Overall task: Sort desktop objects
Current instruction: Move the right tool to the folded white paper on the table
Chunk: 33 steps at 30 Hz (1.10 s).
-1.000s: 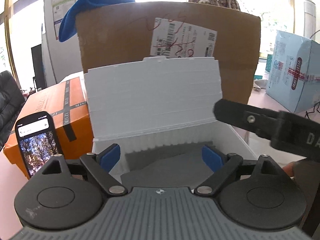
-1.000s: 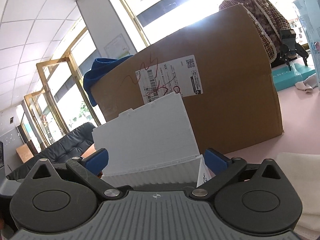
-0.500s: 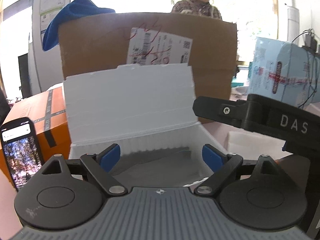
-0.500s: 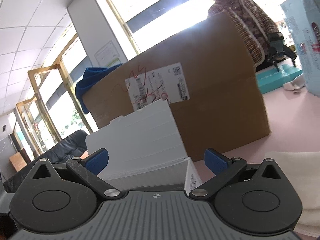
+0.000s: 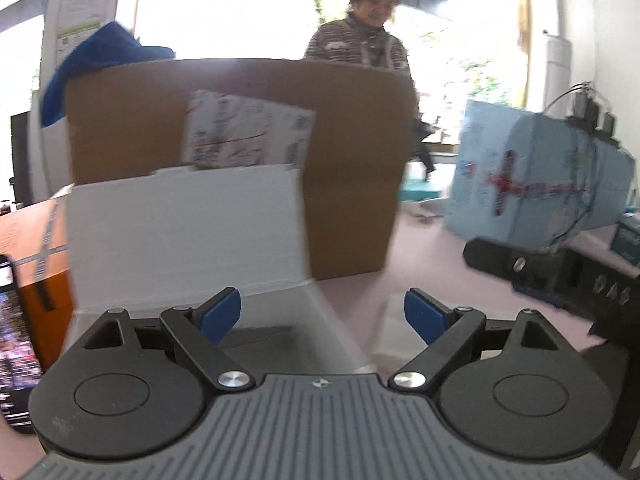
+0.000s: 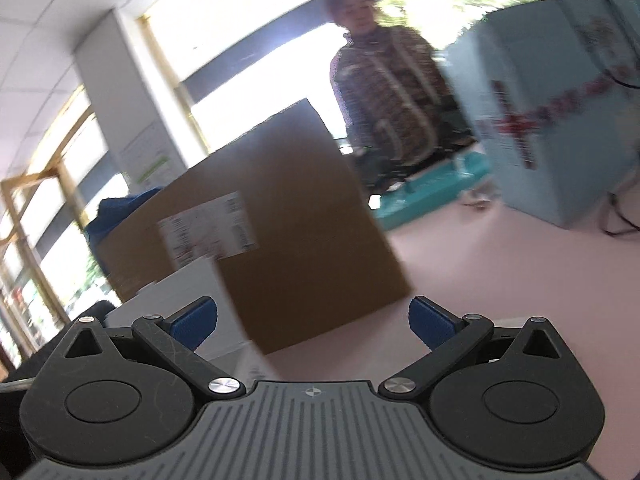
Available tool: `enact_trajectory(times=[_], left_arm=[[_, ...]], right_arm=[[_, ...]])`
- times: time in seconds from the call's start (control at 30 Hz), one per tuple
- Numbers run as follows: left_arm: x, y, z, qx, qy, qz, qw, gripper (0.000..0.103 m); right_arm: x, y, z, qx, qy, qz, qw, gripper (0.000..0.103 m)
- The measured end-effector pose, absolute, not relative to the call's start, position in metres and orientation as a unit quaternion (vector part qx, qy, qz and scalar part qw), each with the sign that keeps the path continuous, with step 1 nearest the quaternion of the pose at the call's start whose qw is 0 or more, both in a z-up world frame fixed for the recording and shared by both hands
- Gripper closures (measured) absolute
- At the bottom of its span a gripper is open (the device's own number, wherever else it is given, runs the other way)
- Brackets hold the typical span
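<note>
The left gripper [image 5: 322, 316] stands released, its blue pads wide apart with nothing between them, low in the middle of its frame. Just past its left pad lies the white foam box [image 5: 184, 236], lid propped upright so the grey-lined inside is open to receive things; that looks like the sorting bin. Behind the lid, filling the centre, rises the brown cardboard box [image 5: 352, 168] with a shipping label, a blue cloth [image 5: 96, 60] draped over its upper-left corner. At the left edge sit an orange box [image 5: 36, 236] and a lit phone [image 5: 14, 344]. The right gripper [image 6: 312, 320] is likewise spread and empty; in the left view its black body crosses the right edge. Its own blurred frame shows pink tabletop [image 6: 500, 272] ahead and a pale blue carton [image 6: 552, 120] at upper right, where a person [image 6: 384, 88] stands. No loose desktop object can be made out in either view, so both tools seem poised open for a next pick.
</note>
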<state>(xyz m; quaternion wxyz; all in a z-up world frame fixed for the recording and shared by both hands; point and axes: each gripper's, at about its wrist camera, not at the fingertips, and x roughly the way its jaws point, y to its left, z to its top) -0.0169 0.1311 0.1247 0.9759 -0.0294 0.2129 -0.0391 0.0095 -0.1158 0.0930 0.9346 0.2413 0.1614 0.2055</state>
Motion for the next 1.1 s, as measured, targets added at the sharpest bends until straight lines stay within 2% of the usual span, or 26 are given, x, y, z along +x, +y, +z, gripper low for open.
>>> enact_trajectory(times=[0.3, 0.57, 0.73, 0.97, 1.1], left_arm=[[0.012, 0.059, 0.121, -0.035, 0.231, -0.098, 0.967, 0.015], [0.062, 0.022, 0.09, -0.038, 0.274, -0.096, 0.956, 0.015], [0.087, 0.026, 0.064, -0.045, 0.321, -0.09, 0.942, 0.015], [0.118, 0.057, 0.03, -0.144, 0.403, -0.074, 0.901, 0.015], [0.117, 0.053, 0.025, -0.115, 0.386, -0.063, 0.913, 0.015]], right_arm=[[-0.004, -0.195, 0.082, 0.274, 0.156, 0.128, 0.94, 0.0], [0.005, -0.227, 0.061, 0.28, 0.182, 0.076, 0.939, 0.0], [0.025, -0.233, 0.037, 0.305, 0.228, 0.059, 0.923, 0.0], [0.067, -0.224, 0.021, 0.329, 0.307, 0.072, 0.89, 0.0], [0.088, -0.211, 0.022, 0.3, 0.326, 0.064, 0.894, 0.002]])
